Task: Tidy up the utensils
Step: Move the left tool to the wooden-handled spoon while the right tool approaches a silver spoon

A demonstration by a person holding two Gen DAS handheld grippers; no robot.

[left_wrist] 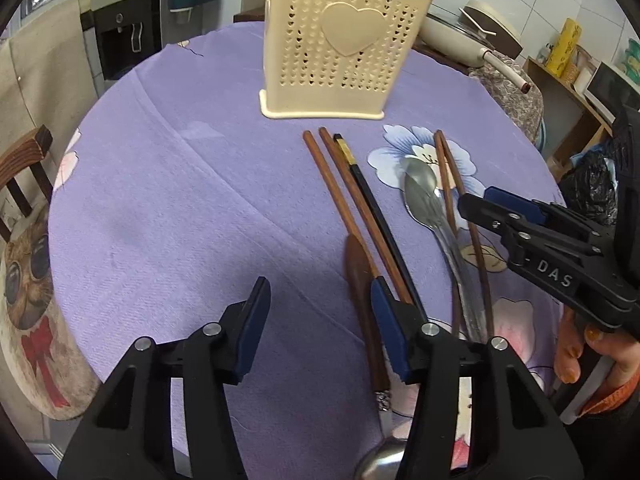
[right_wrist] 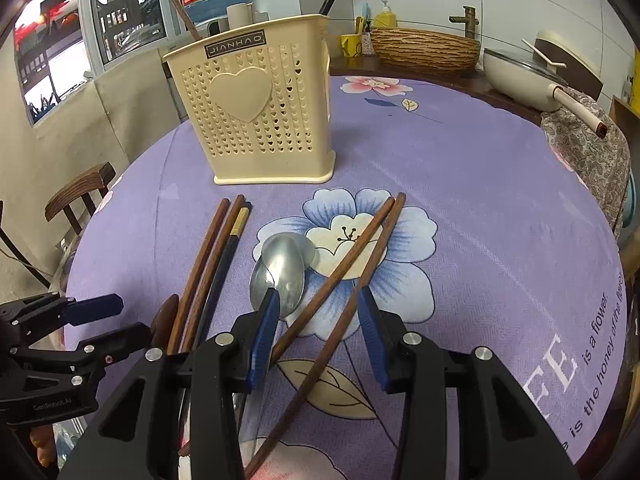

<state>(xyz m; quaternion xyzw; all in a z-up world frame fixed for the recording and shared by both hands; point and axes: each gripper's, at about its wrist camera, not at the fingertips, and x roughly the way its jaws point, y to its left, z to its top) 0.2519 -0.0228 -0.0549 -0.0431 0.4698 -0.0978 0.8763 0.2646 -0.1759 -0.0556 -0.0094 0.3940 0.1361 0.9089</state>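
Note:
A cream perforated utensil holder stands upright at the far side of the purple cloth. In front of it lie two brown chopsticks beside a black chopstick, metal spoons, and a crossed brown pair. A wood-handled spoon lies near my left gripper. My left gripper is open and empty, its right finger over the chopsticks. My right gripper is open above the crossed pair, and shows in the left wrist view.
A wooden chair stands at the left edge of the round table. A cushion with a cat print lies at the left. A cream pan and a wicker basket sit behind the table.

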